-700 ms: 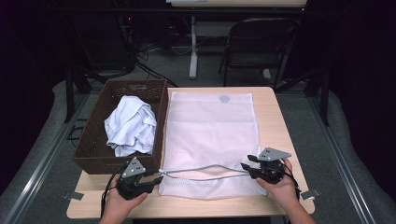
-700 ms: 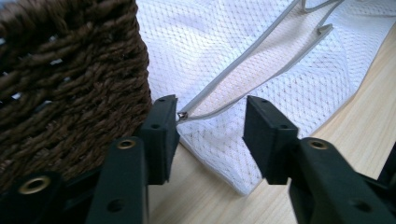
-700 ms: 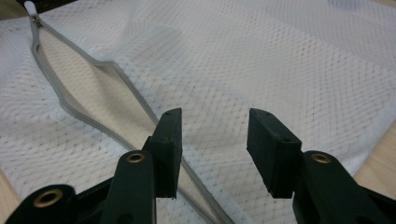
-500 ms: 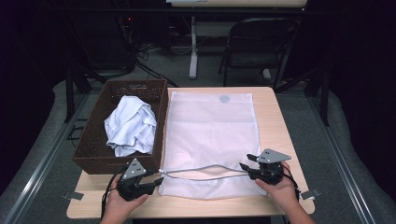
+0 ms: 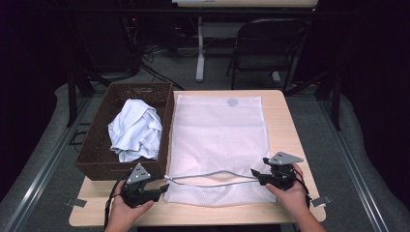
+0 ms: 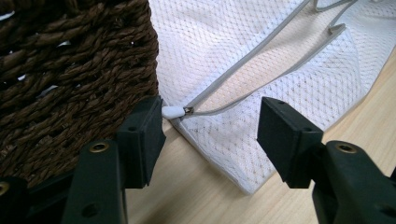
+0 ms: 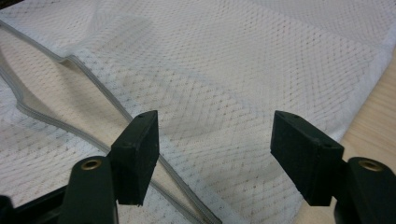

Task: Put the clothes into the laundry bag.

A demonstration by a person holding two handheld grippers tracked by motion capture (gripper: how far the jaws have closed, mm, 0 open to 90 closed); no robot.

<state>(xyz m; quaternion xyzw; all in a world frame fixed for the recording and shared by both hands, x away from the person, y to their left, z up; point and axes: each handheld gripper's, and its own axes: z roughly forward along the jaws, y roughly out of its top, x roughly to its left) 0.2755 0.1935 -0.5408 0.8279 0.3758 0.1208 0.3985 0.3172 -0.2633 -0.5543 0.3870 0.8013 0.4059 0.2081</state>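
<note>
A white mesh laundry bag [image 5: 217, 145] lies flat on the wooden counter [image 5: 290, 125], its zippered mouth along the near edge, where the grey zipper [image 5: 212, 176] gapes in a shallow bow between the 2 sides. Just beside the bag, on its left in the high view, stands a brown woven basket [image 5: 96, 145] with a crumpled white cloth [image 5: 135, 130] inside. The left hand-held gripper [image 5: 157, 189] rests at the bag's near left corner, close against the basket's front corner; in the left gripper view its jaws stand apart, with the white zipper pull [image 6: 173, 111] touching or nearly touching the inner face of the jaw next to the basket, and nothing pinched. The right hand-held gripper [image 5: 255, 175] sits at the near right end of the zipper opening, a hand [image 5: 292, 195] around it. In the right gripper view its jaws are spread wide above the mesh, the zipper edge running under the jaw at the left of that view, with no fabric clamped.
</note>
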